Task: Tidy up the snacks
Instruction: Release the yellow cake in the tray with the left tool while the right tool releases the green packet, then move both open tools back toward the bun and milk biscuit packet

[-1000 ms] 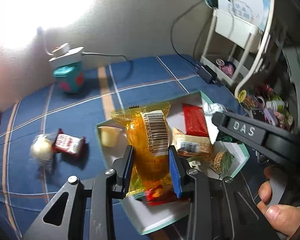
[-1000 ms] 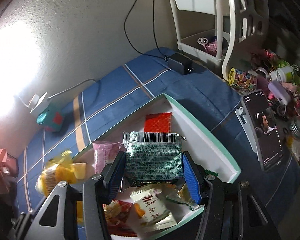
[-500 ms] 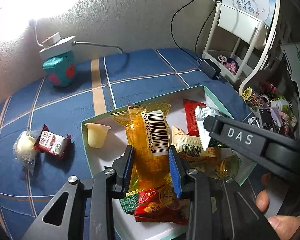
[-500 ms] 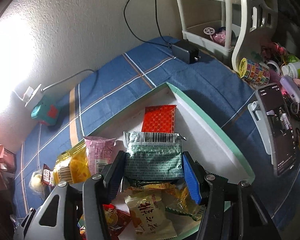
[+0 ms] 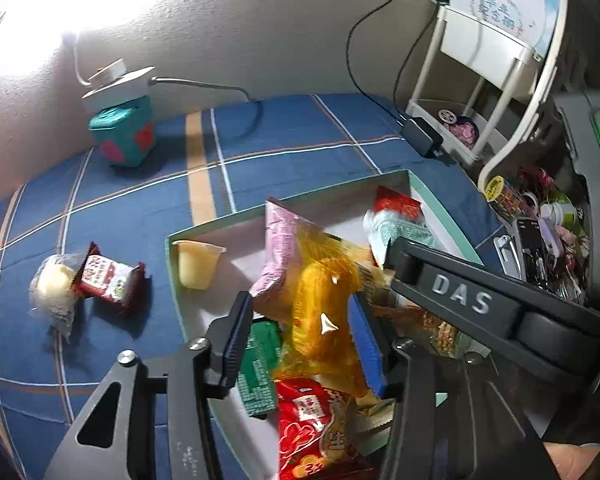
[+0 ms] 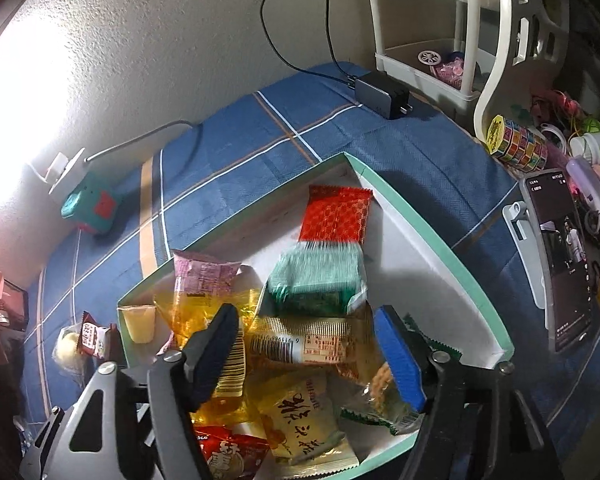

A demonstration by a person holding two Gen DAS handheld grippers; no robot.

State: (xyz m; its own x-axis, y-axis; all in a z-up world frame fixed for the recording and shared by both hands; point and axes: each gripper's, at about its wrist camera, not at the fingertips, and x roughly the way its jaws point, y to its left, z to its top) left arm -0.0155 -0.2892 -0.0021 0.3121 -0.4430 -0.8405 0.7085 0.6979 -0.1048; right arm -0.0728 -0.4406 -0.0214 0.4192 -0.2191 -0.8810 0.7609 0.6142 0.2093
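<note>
A white box with a mint-green rim (image 5: 220, 224) (image 6: 420, 232) lies on the blue checked cloth and holds several snack packets. My left gripper (image 5: 300, 340) hangs over its near end with jaws opening. A yellow packet (image 5: 324, 312) slumps loose between the fingers, leaning on the right blue pad. My right gripper (image 6: 308, 350) is also opening, with nothing in its grip. A blurred green packet (image 6: 316, 280) lies in the box just beyond its fingertips, below a red packet (image 6: 336, 216). A pink packet (image 5: 280, 240) and a jelly cup (image 5: 196, 264) sit at the box's left.
Left of the box, on the cloth, lie a red-brown packet (image 5: 108, 276) and a round white snack (image 5: 54, 284). At the wall stands a teal cube (image 5: 122, 136) under a power strip. A charger (image 6: 380, 92), a white shelf (image 6: 420, 68) and a phone (image 6: 556, 256) are on the right.
Both grippers have opened. The yellow packet slipped from the left jaws and tilted over. The green packet dropped out of the right jaws into the box.
</note>
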